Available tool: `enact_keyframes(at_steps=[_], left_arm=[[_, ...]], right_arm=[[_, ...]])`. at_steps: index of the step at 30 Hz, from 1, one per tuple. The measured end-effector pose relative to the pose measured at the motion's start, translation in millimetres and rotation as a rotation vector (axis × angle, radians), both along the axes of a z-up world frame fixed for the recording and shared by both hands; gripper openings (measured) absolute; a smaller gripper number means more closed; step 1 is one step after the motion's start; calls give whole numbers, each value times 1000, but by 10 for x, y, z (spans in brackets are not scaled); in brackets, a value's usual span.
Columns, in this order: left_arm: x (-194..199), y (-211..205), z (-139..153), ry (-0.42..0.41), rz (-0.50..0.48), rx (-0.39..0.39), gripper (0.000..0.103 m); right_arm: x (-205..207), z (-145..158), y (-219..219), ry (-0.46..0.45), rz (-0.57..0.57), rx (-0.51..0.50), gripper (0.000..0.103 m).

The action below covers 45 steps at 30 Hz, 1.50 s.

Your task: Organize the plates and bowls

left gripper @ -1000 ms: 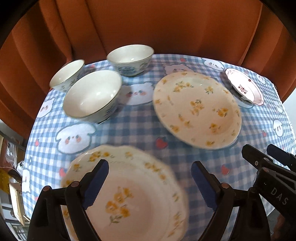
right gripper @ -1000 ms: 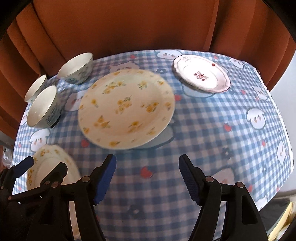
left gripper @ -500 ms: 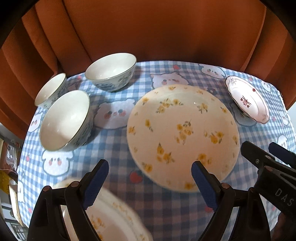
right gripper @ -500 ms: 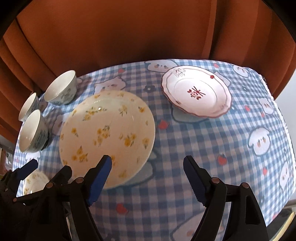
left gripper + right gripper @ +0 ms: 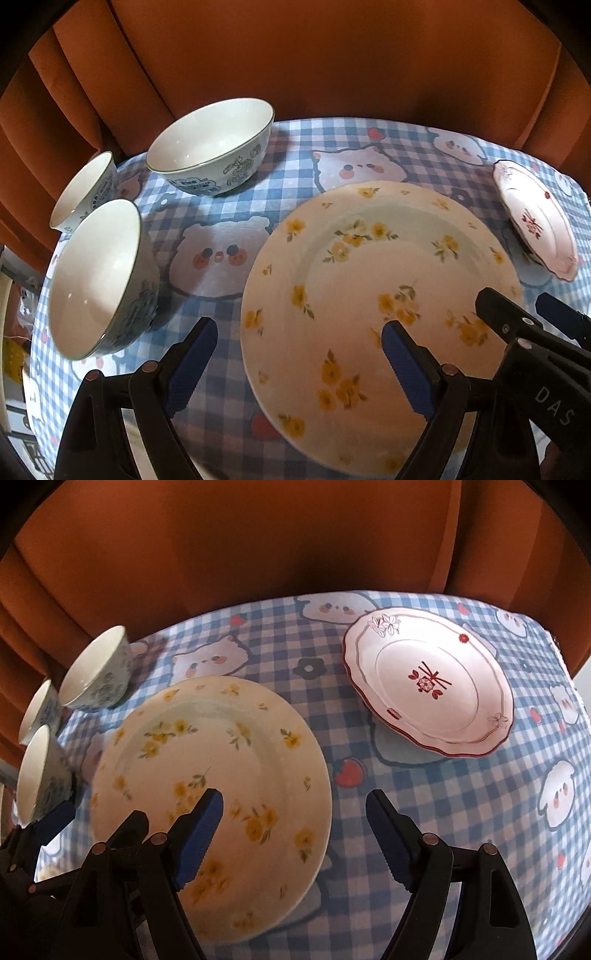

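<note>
As both grippers, left (image 5: pixel 299 354) and right (image 5: pixel 293 829), hover spread and empty over the yellow plate (image 5: pixel 373 295), its opposite rims appear next for grasping and lifting.

Glazed ceramic on the big yellow-flowered plate (image 5: pixel 380 295), glossy, smooth, with soft glare across the well. Same shiny glaze on the red-rimmed plate (image 5: pixel 428 686), its scalloped edge and raised flower relief catching light. Glossy white insides on the three bowls (image 5: pixel 210 136), blue print under the glaze outside. Woven cloth on the table (image 5: pixel 288 162), matt, blue-and-white check with printed cartoon faces, lying slightly rumpled. Matt black plastic on the left gripper (image 5: pixel 299 339) and right gripper (image 5: pixel 293 812), with small metal rivets. Ridged blue pads (image 5: pixel 199 834) on the fingers, rubbery in look. Soft, matt rust-orange curtain (image 5: pixel 295 55) behind, hanging in folds.
</note>
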<state>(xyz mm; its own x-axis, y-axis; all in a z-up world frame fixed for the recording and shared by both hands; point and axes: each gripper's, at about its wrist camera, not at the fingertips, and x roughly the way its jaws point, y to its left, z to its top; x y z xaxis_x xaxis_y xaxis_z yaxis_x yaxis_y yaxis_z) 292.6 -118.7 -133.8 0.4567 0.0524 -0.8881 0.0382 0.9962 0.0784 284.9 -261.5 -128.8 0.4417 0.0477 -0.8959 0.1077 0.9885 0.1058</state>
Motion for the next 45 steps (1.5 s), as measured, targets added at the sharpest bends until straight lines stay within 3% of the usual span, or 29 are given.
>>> enact_keyframes(at_steps=[6, 11, 20, 40, 45], left_arm=[[154, -8, -76, 14, -11, -13, 85], [181, -14, -87, 19, -19, -37, 83], [85, -49, -66, 37, -16, -29, 81], [-781, -311, -35, 109, -98, -37, 81], [-827, -317, -42, 105, -89, -31, 81]], right_arm=[[124, -123, 27, 2, 0, 4, 81], [209, -161, 67, 6, 17, 23, 69], [179, -147, 97, 16, 14, 10, 69], [-781, -66, -241, 96, -28, 12, 69], [-891, -57, -307, 95, -11, 18, 64]])
